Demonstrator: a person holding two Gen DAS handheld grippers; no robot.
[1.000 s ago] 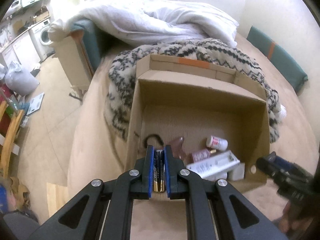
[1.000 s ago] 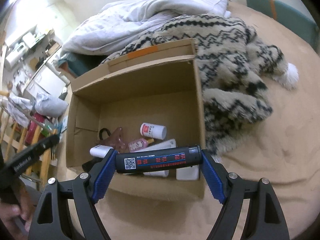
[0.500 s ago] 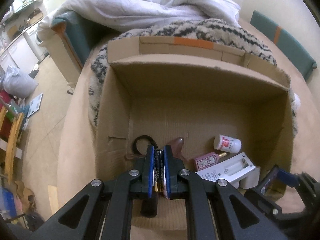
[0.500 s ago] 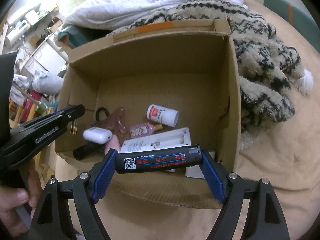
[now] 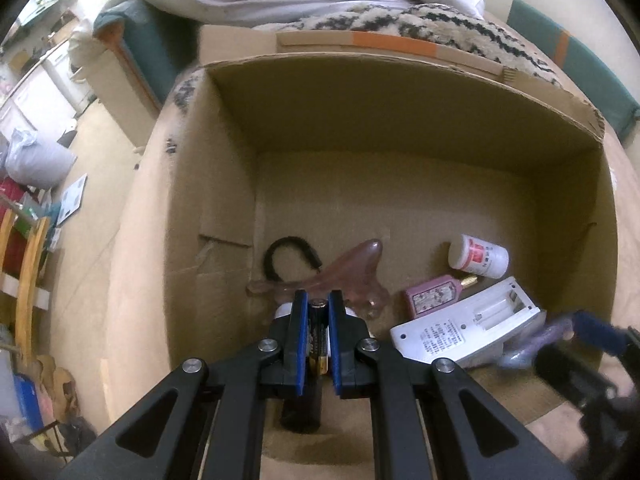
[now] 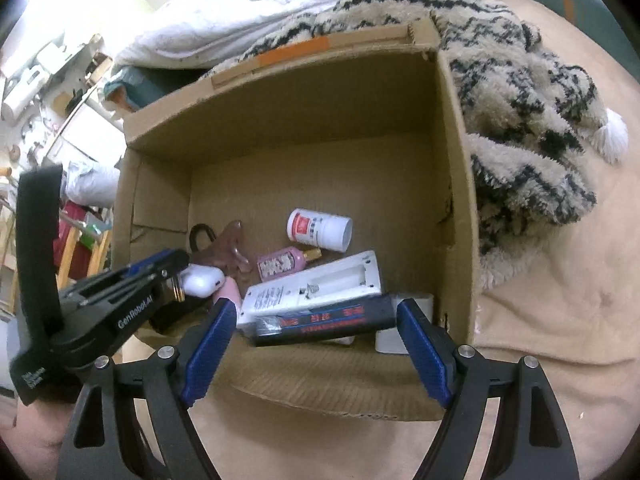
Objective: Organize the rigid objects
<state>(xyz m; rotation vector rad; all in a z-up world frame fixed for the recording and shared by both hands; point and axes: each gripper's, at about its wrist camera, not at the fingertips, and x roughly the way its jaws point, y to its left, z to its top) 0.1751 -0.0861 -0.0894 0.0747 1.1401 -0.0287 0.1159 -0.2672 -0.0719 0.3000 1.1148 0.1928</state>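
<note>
Left gripper [image 5: 319, 306]: jaws narrow, clamped on a battery [image 5: 319, 336] standing lengthwise between the blue pads, low inside the box [image 5: 400, 128] near its left front corner; the battery's print is too small to read. Right gripper [image 6: 316, 344]: jaws wide and just been opening; the black tube [image 6: 324, 320] lies loose and tilted between the pads, clear of both, resting on the white remote [image 6: 316, 284] at the box's front right. Tube bears a red strip of lettering, blurred and unreadable. Left gripper's body reads "GenRobot.AI" in the right wrist view. Other box contents: white bottle [image 6: 320, 229] with red label, on its side; pink bottle [image 6: 282, 263] with gold cap; pink scraper [image 5: 352, 276]; black loop [image 5: 290, 254]; white earbud case [image 6: 202, 280], partly behind the left gripper. Remote shows an open battery bay and fine print, unreadable. A white block at the front right corner is mostly hidden. Box stands on a bed [image 6: 560, 320] beside a patterned blanket [image 6: 532, 128].
</note>
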